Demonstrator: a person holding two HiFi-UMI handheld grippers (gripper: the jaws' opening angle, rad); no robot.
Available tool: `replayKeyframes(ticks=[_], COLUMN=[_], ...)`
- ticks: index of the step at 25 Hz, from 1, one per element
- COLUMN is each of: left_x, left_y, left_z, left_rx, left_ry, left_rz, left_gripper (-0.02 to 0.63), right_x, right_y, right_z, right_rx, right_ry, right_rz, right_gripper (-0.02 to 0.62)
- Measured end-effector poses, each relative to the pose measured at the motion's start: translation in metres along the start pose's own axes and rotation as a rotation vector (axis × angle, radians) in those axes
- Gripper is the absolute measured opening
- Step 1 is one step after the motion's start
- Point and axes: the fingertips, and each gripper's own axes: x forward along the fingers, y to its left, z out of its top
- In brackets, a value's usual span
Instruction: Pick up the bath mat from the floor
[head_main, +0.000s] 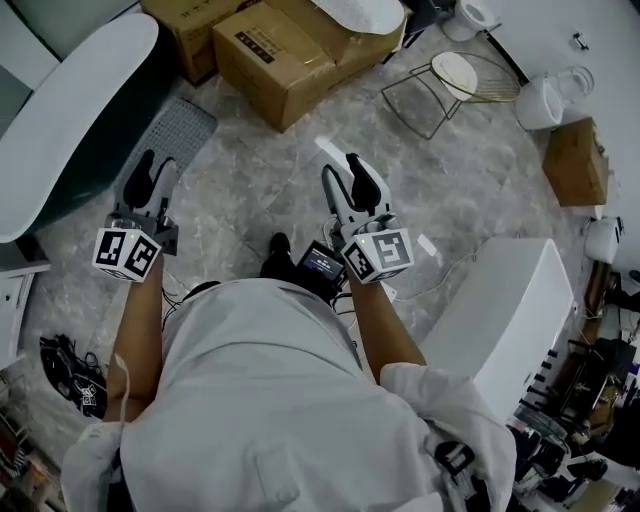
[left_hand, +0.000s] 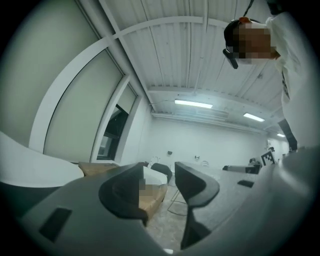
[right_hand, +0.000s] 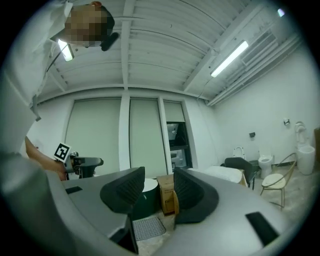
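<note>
Holding: nothing in either hand. My left tool (head_main: 158, 162) and my right tool (head_main: 342, 166) each have their jaws apart with only air between them. Both point level, out over the floor rather than down at it.
Mat: the grey rectangular rubber bath mat with a fine grid of holes (head_main: 178, 132) lies flat on the pale marbled stone floor (head_main: 250, 190). It is ahead of my left tool and down below it, with one long side next to the dark green bathtub with the white rim (head_main: 75, 110).
Mat in the right gripper view: it shows low in the gap between the jaws, down on the floor and well apart from them.
Neighbours: the brown cardboard boxes (head_main: 285, 55) stand near the mat's far end. The thin gold wire chair with the round cream seat (head_main: 455, 80) is well off to the right.
Done: by my judgement, none of the pick-up. The mat is untouched and no corner is raised.
Left to do: bring a tool down to the floor, clamp an edge or corner, then lift the mat clear.
Likely edge: the near short end, which is closest to my left tool and has bare floor in front of it.
Risk: a flat, limp sheet on smooth stone gives a jaw little to get under, so it may slide away or droop once lifted.
</note>
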Motion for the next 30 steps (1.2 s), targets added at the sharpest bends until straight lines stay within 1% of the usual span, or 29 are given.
replayKeyframes(ticks=[5, 9, 11, 15, 17, 19, 21, 23, 25, 27, 28, 30], left_x=[0.049, 0.063, 0.061, 0.038, 0.027, 0.018, 0.009, -0.005, -0.023, -0.044, -0.056, -0.079], left_y=[0.017, 0.041, 0.062, 0.114, 0.144, 0.176, 0.214, 0.256, 0.299, 0.343, 0.363, 0.398], left_z=[0.009, 0.009, 0.005, -0.008, -0.016, -0.025, -0.034, -0.043, -0.053, -0.064, -0.071, -0.088], left_rx=[0.043, 0.033, 0.024, -0.030, -0.059, -0.081, -0.107, -0.167, -0.272, -0.372, -0.408, -0.461], left_ry=[0.022, 0.035, 0.045, 0.037, 0.017, 0.001, -0.010, -0.042, -0.114, -0.174, -0.184, -0.175], left_rz=[0.106, 0.180, 0.232, 0.378, 0.440, 0.484, 0.531, 0.600, 0.681, 0.764, 0.804, 0.879], left_gripper=[0.196, 0.196, 0.196, 0.196, 0.196, 0.195, 0.195, 0.195, 0.195, 0.195, 0.195, 0.195], right_x=[0.067, 0.123, 0.154, 0.219, 0.253, 0.287, 0.326, 0.368, 0.410, 0.453, 0.474, 0.513], right_y=[-0.057, -0.070, -0.064, -0.041, -0.026, -0.010, 0.009, 0.030, 0.048, 0.058, 0.060, 0.066], right_z=[-0.005, -0.018, -0.028, -0.050, -0.056, -0.063, -0.072, -0.081, -0.092, -0.106, -0.116, -0.142], right_rx=[0.040, 0.066, 0.081, 0.096, 0.080, 0.059, 0.045, 0.030, 0.020, 0.055, 0.089, 0.143], right_ry=[0.031, 0.064, 0.082, 0.146, 0.156, 0.162, 0.188, 0.228, 0.264, 0.287, 0.303, 0.354], right_rz=[0.105, 0.184, 0.232, 0.349, 0.384, 0.411, 0.446, 0.498, 0.545, 0.534, 0.511, 0.477], right_gripper=[0.197, 0.196, 0.196, 0.196, 0.180, 0.178, 0.178, 0.178, 0.178, 0.178, 0.178, 0.178])
